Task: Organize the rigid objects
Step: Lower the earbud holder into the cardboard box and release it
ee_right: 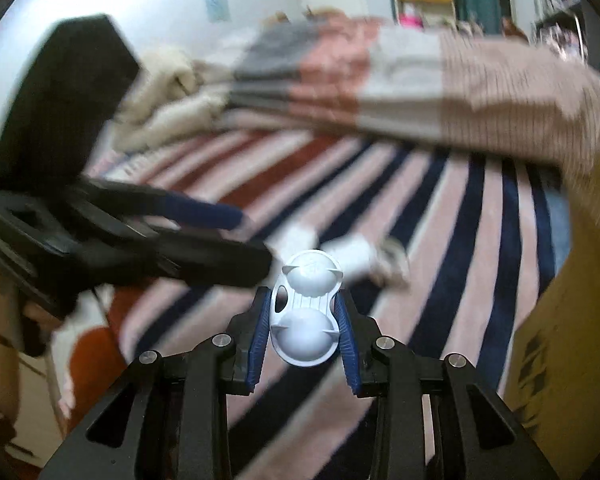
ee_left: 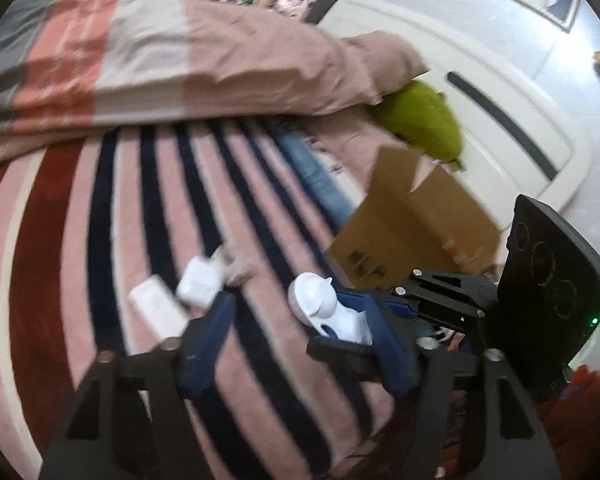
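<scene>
Here the right gripper (ee_right: 305,322) pinches a white plastic double-dome piece (ee_right: 306,312) above the striped blanket (ee_right: 440,240); next it needs carrying to the brown cardboard box (ee_left: 416,224). The left gripper (ee_left: 300,328) stands spread, empty. 2 white packets (ee_left: 180,292) remain; the left gripper crowds the path.

Bare striped blanket (ee_left: 148,208) lies open ahead; a brown cardboard box (ee_left: 416,232) blocks the right, a folded pink quilt (ee_left: 204,64) apparently bounds the rear.
</scene>
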`<state>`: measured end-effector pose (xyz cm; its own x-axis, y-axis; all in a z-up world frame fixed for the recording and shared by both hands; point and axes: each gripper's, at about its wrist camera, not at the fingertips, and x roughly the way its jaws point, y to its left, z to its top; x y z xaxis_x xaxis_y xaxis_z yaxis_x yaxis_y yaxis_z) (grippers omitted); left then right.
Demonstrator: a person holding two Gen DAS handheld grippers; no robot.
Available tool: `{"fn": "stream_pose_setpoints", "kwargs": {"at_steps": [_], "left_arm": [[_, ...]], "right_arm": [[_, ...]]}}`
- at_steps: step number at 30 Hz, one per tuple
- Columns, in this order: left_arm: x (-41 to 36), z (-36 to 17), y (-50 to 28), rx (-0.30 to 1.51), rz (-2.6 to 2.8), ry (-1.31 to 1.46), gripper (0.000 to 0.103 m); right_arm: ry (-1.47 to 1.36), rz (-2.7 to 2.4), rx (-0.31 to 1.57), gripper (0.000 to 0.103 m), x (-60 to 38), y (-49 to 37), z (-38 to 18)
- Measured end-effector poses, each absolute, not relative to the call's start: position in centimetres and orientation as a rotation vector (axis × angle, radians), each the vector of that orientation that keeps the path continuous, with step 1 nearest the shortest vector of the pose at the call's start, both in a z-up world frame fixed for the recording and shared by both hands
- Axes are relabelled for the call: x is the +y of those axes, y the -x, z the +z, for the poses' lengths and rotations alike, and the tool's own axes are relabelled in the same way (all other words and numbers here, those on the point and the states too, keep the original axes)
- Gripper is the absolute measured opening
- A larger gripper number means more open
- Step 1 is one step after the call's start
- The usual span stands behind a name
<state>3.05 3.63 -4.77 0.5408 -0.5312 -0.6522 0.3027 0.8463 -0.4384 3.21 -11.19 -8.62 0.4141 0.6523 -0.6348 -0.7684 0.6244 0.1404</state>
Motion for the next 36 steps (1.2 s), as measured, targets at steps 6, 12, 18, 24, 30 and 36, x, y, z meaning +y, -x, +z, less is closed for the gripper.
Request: {"fn": "stream_pose_setpoints", "kwargs": {"at_steps": [6,12,18,24,30,36], "left_arm": [[0.1,-0.4,-5.1,0.812,-0.617,0.244,0.027],[-6.0,1.3,-8.8,0.825,-0.699,0.198,0.025],[-12.4,0.2,-13.0,0.923,-0.75,0.139,0.025],[-16.3,-1.2,-15.3,1.014,-0.709,0.048,0.025],[-16.8,-1.4,-15.3,1.018,-0.658,-0.009,0.042],[-14.9,-0.4,-14.3,0.97,-0.627,0.001,0.061]], "right_arm": [[0.17,0.89,0.609,0.027,-13.7,-3.3,-3.8],[0.145,0.793,0.588,0.027,-19.0,-5.0,-1.6],[0.122,0.695,0.695,0.027,-24.6,-8.0,-1.7],[0.165,0.648,0.857,0.027,-26.7,-11.7,-3.7],[0.216,0.615,0.922,0.028,-27.4,-12.4,-4.7],[0.234,0.598,0.898,0.048,-27.2,-11.5,-4.5]]}}
